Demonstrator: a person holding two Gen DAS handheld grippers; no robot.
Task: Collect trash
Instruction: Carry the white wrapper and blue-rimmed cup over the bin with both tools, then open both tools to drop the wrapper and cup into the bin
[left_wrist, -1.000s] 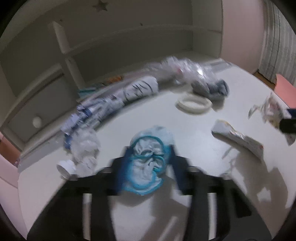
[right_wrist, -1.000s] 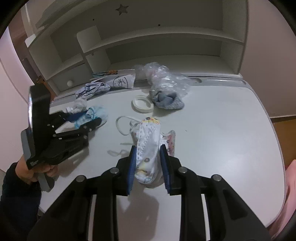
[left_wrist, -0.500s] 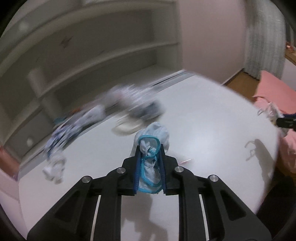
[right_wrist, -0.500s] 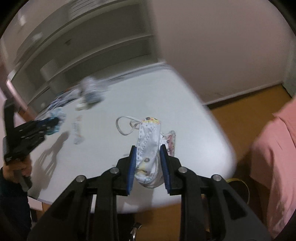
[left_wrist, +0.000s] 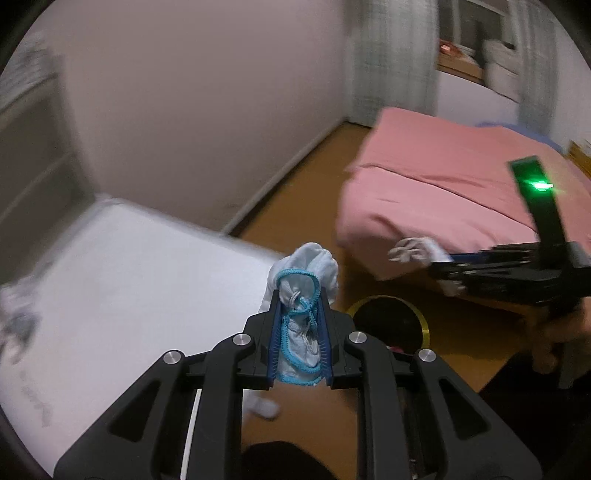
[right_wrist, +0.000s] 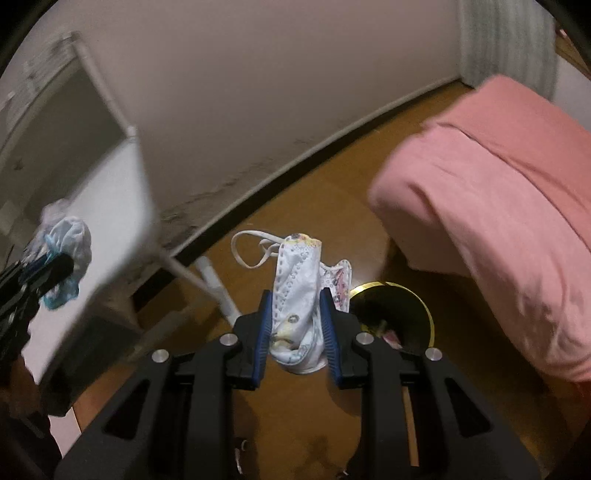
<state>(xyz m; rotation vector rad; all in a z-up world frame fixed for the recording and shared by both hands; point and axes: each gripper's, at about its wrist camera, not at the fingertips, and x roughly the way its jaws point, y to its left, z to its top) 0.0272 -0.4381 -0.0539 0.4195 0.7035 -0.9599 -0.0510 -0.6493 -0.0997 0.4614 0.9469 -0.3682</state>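
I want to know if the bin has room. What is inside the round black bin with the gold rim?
Inside the round black bin with the gold rim, a few small pink and pale scraps lie near the bottom. The right gripper and the patterned white mask that it holds cover the bin's left part.

A wooden floor (right_wrist: 295, 206) carries a round black bin (right_wrist: 399, 317) with a gold rim, standing near the foot of a bed (right_wrist: 517, 192) under a pink cover. To the left a white table (left_wrist: 122, 295) reaches over the floor; blurred crumpled items (left_wrist: 18, 321) lie at its far left edge. A small white scrap (left_wrist: 264, 408) rests on the floor beside the table.
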